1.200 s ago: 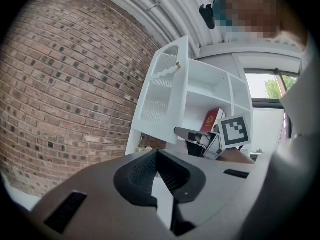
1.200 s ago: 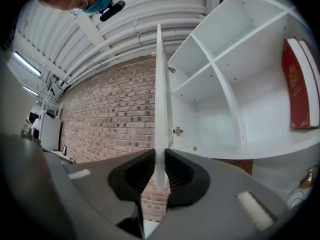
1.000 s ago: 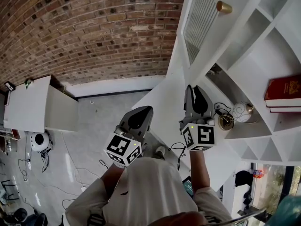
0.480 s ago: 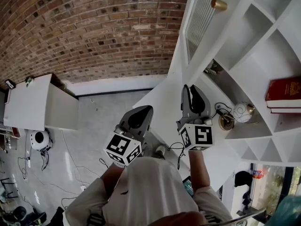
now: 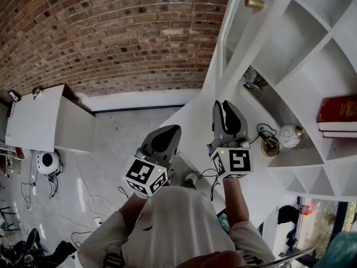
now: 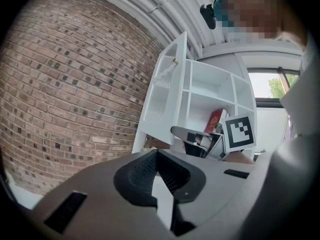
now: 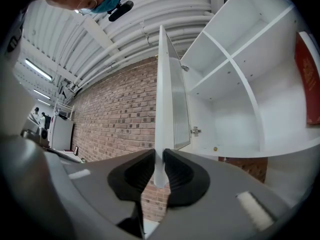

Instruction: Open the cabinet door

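cabinet door (image 7: 161,109): one, standing open from white cabinet (image 7: 235,109), its free edge pinched by right hand-held gripper (image 7: 159,155). open floor (image 5: 122,144) toward brick wall (image 5: 111,38). one brass knob (image 5: 255,3). left hand-held gripper (image 6: 157,156): pressed together, empty.

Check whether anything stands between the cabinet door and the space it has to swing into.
Nothing visible does. The right gripper is clamped on the free edge of the cabinet door, and beyond its outer face only open room shows, up to the brick wall. The left gripper is apart from the door.
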### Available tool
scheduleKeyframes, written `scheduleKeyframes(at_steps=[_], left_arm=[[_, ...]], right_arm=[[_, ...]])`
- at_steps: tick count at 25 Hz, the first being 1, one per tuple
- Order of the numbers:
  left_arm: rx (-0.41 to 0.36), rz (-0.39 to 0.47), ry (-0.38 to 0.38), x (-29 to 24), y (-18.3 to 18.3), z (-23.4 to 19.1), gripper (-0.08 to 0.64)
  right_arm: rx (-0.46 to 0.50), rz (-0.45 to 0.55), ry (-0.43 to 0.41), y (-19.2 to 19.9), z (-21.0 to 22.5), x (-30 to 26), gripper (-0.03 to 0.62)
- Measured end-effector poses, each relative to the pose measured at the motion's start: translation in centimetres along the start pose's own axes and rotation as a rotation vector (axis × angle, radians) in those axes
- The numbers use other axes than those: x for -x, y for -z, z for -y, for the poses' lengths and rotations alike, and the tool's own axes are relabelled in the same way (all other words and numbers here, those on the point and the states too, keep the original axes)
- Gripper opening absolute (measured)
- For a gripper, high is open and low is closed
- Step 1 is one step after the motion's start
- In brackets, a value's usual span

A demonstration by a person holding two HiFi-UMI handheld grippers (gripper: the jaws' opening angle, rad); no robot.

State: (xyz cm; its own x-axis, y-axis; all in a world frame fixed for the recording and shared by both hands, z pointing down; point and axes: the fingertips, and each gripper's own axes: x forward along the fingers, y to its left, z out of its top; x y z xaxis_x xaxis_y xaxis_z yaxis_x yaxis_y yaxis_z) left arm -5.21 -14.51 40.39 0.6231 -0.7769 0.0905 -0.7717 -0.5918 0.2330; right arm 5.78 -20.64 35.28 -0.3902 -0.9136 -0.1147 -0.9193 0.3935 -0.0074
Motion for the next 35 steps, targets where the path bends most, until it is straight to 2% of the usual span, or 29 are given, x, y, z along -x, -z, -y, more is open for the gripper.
scheduleKeyframes(at_steps=[22, 35], left_arm=[[0.004, 0.011, -0.047, 0.9, -0.4, -1.8, 0.009], [0.023, 0.017, -0.066, 1.2, -0.4, -3.3, 0.009]], right_arm=[[0.005, 0.004, -0.12, 0.1, -3.3, -2.0, 0.071], [0.006, 0.011, -0.161, 0.3, -4.9, -3.1, 0.071]])
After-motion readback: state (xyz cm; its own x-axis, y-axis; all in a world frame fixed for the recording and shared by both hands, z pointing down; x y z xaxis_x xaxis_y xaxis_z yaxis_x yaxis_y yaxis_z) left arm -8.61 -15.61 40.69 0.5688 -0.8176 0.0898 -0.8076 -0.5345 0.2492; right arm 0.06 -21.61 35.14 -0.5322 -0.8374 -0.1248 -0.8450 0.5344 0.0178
